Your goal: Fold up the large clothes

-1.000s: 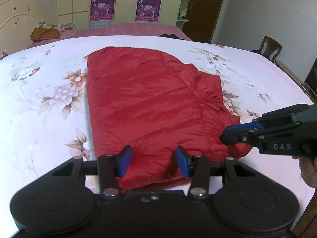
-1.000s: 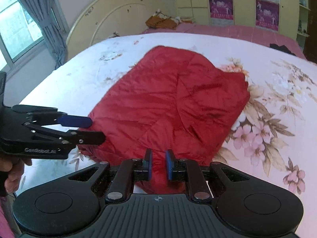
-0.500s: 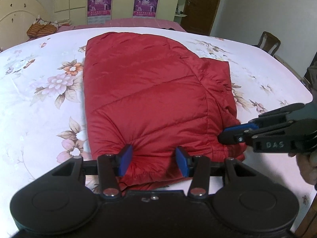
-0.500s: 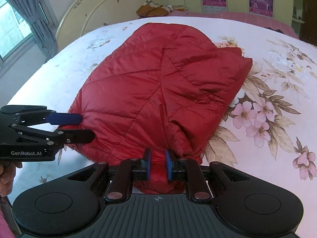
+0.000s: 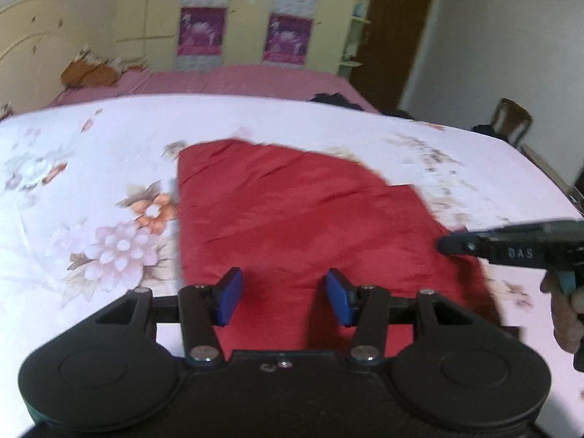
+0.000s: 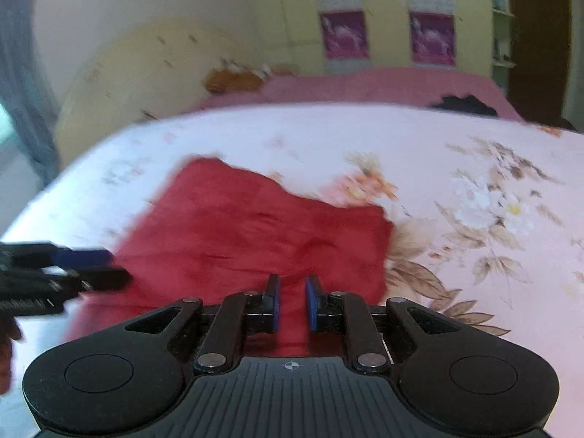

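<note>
Since half a second earlier, both views had pulled back from the one red jacket [image 5: 299,219], which lay folded on the floral bed [image 5: 91,168]. Two grippers showed — the left gripper [image 5: 284,296] spread wide, gripping nothing; the right gripper [image 6: 292,303] pinched on the jacket's near edge.

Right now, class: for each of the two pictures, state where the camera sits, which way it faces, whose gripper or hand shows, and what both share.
Left wrist: on the left gripper, jaws apart, facing across the puffy red quilted jacket toward the wardrobe; right gripper and hand at right.
Right wrist: on the right gripper, jaws narrow with red fabric between, facing the cream headboard; left gripper at left.
Shared: jacket, floral bedsheet, pink bed behind.
</note>
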Available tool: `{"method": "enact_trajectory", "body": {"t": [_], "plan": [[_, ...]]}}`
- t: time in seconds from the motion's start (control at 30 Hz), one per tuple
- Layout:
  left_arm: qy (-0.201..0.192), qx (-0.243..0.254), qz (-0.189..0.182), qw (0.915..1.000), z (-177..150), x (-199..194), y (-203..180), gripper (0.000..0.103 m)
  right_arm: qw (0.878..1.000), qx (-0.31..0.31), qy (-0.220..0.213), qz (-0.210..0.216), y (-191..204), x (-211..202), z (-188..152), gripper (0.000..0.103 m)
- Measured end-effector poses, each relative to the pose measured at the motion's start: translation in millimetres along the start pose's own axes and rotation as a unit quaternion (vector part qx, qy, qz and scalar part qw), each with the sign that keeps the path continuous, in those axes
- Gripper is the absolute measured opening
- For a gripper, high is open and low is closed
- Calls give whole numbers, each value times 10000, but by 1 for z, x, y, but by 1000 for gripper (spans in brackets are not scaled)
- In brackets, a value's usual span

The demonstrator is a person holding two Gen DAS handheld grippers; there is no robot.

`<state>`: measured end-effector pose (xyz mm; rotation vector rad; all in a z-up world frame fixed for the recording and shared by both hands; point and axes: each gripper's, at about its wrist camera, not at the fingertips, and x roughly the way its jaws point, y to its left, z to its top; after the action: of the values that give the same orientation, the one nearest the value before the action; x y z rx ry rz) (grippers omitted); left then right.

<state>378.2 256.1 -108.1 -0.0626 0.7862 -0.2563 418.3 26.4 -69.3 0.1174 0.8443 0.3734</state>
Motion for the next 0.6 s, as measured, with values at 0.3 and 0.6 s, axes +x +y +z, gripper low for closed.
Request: {"method": "enact_trajectory", "body": {"t": [0.3,0.6], "plan": [[158,-188,-7,9997,1,-4,11,49,9985,539,39,-9,-29,-2,-8,16],[130,-5,180,9998,-21,-24,-11,49,9984,436,43,365,-8,-37,-29,16]]}}
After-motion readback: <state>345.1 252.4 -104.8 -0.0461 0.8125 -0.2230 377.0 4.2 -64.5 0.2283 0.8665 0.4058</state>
